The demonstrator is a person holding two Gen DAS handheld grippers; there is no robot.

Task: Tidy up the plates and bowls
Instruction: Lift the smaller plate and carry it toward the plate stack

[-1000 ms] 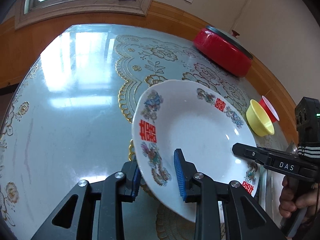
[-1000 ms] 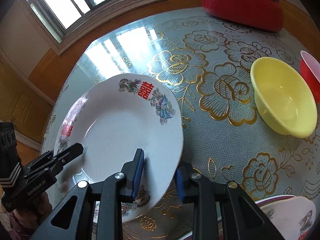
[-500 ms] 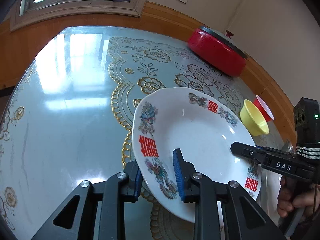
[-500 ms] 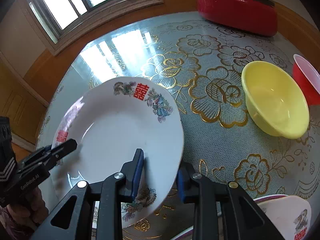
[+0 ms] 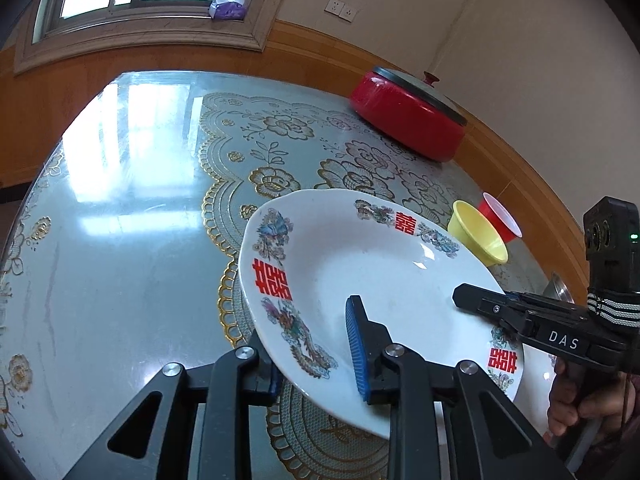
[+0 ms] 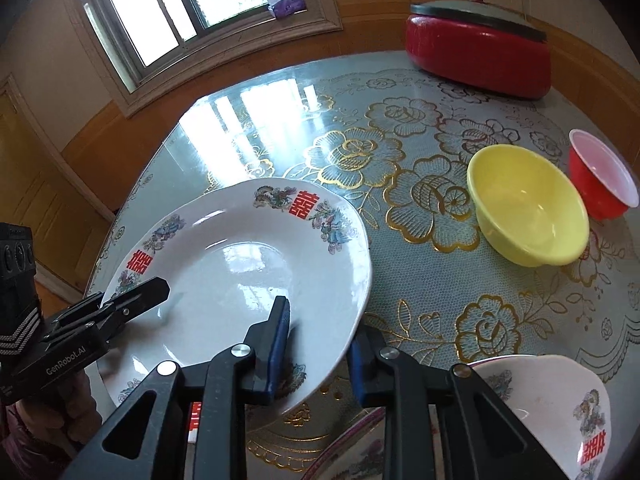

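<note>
Plate [image 5: 372,280]: held tilted above the table [image 5: 132,216], gripped at opposite rims.
Left gripper [image 5: 316,356]: clamped on its 6 o'clock rim.
Right gripper [image 6: 320,340]: clamped likewise.
Yellow bowl [image 6: 528,208]: seen at 2 o'clock, beside red cup [image 6: 600,180].

- We see daylight entering through the window [image 6: 172,12], which is overexposed to near white.
- Its glare spreads as pale patches across the glossy table [image 5: 120,168] and repeats as a reflection in the white plate [image 6: 240,264].
- Shadows are soft and faint.
- Fisheye distortion bows straight lines, and dark vignetting fills the corners.
- Focus is sharp overall.
</note>
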